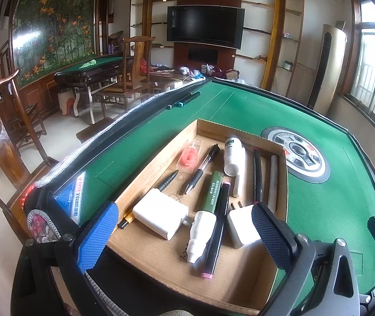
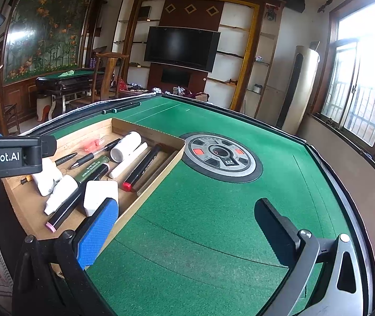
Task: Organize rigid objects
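— Inspector A: The cardboard tray (image 1: 161,158) lies on the green tabletop (image 1: 319,210). It holds two white chargers (image 1: 158,217), a green-and-white tube (image 1: 205,210), a black marker with pink caps (image 1: 217,234), two pens (image 1: 200,168), a white bottle (image 1: 232,155) and a pink tape dispenser (image 1: 188,155).

— Inspector B: Noted. The grippers?

— Inspector A: The left gripper (image 1: 184,237) hovers over the tray's near end, jaws wide apart, empty. The right gripper (image 2: 184,234) (over bare felt beside the tray) likewise stands with jaws apart. Two teal-tipped markers (image 1: 184,100) lie at the far rim.
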